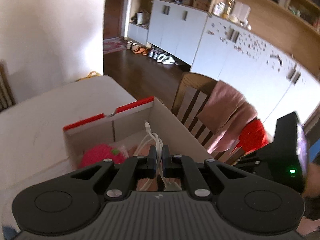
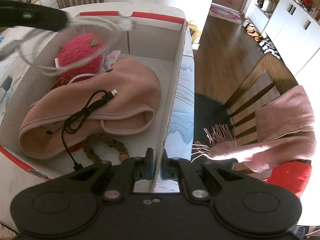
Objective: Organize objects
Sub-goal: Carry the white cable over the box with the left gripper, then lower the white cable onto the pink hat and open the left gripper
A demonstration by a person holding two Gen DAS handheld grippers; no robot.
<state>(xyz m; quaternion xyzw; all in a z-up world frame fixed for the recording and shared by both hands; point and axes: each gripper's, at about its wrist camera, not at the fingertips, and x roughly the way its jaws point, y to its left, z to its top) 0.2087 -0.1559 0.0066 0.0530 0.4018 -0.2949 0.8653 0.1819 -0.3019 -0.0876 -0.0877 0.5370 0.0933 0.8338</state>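
A white cardboard box with red rims (image 2: 176,80) stands on the table. My right gripper (image 2: 159,156) is shut on its right wall. In the box lie a pink fleece garment (image 2: 120,92), a black cable (image 2: 86,108), a pink plush strawberry (image 2: 80,48) and an olive braided band (image 2: 108,142). My left gripper (image 1: 159,152) is shut on a coiled white cable (image 1: 152,138) and hangs over the box (image 1: 128,108). In the right wrist view the left gripper (image 2: 62,20) appears blurred at top left, with the white cable (image 2: 104,24) dangling above the strawberry.
A wooden chair (image 2: 260,84) stands right of the table with a pink fringed scarf (image 2: 290,120) over its back and a red cushion (image 2: 288,176) on the seat. White cabinets (image 1: 230,56) and shoes (image 1: 164,58) line the far wall. A white wall (image 1: 50,30) rises at left.
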